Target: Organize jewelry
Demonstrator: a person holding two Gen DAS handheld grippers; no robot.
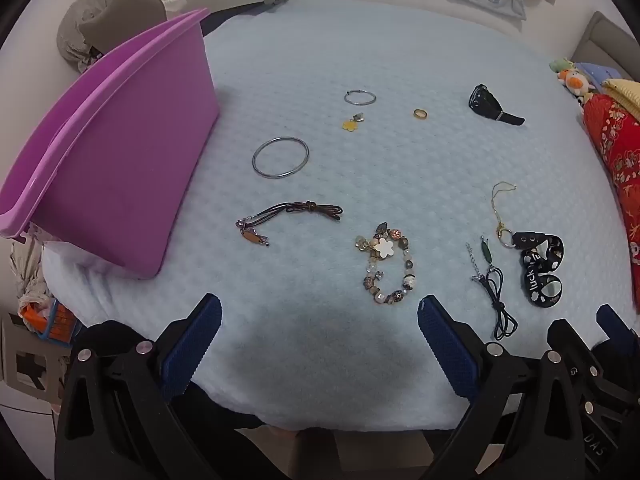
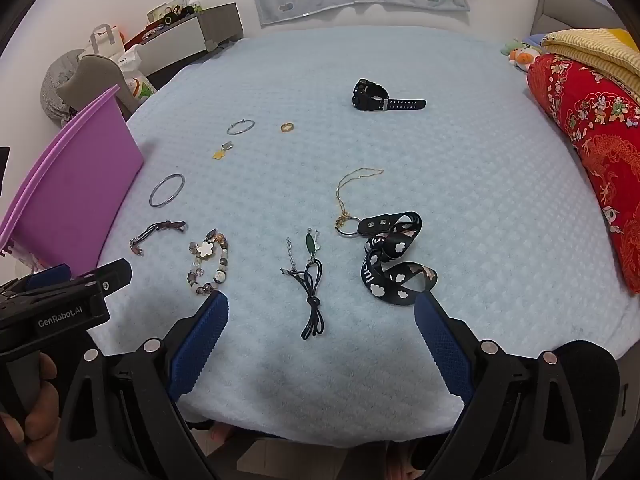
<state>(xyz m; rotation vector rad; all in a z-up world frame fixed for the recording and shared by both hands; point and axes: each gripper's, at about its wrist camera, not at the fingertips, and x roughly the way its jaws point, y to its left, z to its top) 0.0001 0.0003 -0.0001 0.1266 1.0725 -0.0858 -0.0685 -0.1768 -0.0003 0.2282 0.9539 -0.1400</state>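
Fingers of left gripper [image 1: 320, 320] and right gripper [image 2: 320, 316] spread wide apart, holding nothing.

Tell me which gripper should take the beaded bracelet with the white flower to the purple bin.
Left gripper: open, with the beaded flower bracelet directly ahead and the purple plastic bin on its side. The right gripper faces the black cord necklace.

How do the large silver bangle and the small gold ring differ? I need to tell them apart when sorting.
The silver bangle is a thin grey wire hoop, far wider than the gold ring, which is a thicker yellow band. The bangle lies near the purple bin; the ring lies farther off, toward the black watch. Both lie flat on the blue blanket, untouched.
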